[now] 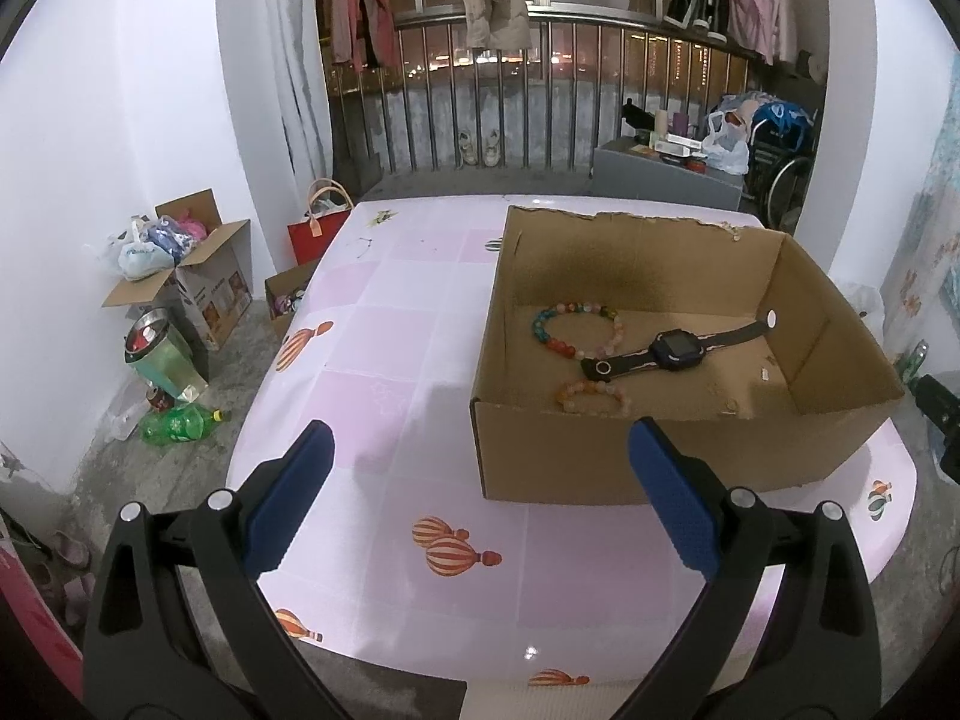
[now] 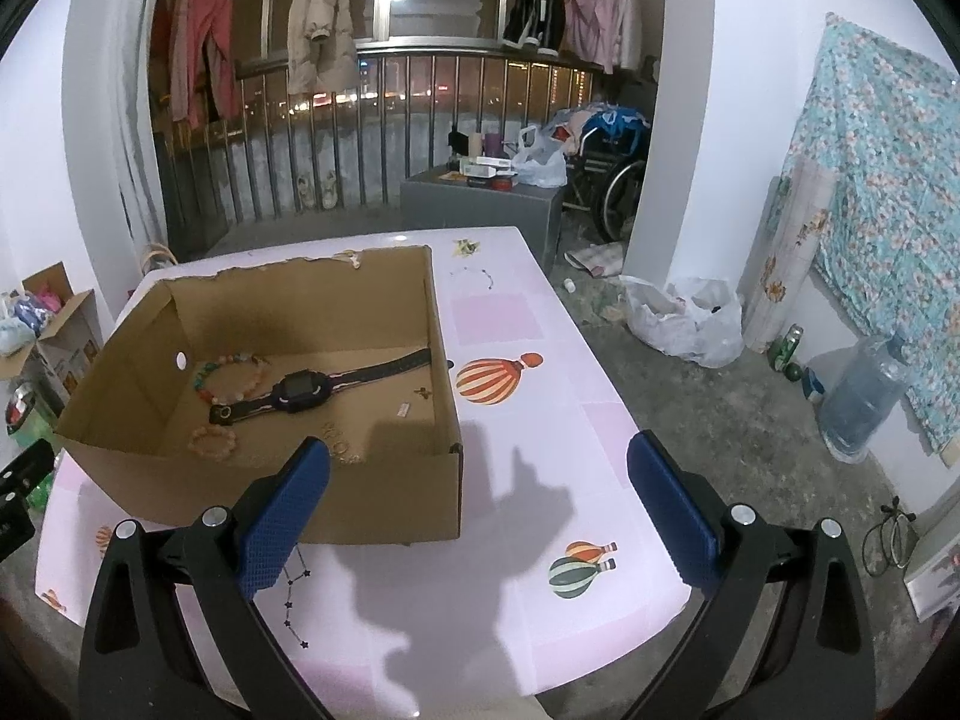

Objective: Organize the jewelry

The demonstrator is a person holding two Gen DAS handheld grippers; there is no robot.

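Jewelry: a multicoloured bead bracelet [image 1: 577,330], a peach bead bracelet [image 1: 594,396] and a black watch [image 1: 678,351] lie on the floor of the cardboard box [image 1: 600,462].
Left gripper [image 1: 480,450]: fingers [image 1: 297,498] spread wide, holding nothing, hovering over the tabletop [image 1: 384,372] just before the box's near-left corner.
Bead bracelets: the multicoloured loop lies flat toward the box's far-left part; the peach loop sits near the front wall, partly hidden by it.
Watch: strap laid out straight, long axis running diagonally from near-left to far-right in the left wrist view; its buckle end is close to the peach bracelet, and its face looks up.
Chain on the tabletop: a thin star chain [image 2: 297,600] lies outside the box, in front of it, beside the right gripper's left finger.
Right gripper [image 2: 480,450]: fingers [image 2: 675,516] wide apart and empty, above the tabletop to the right of the box.
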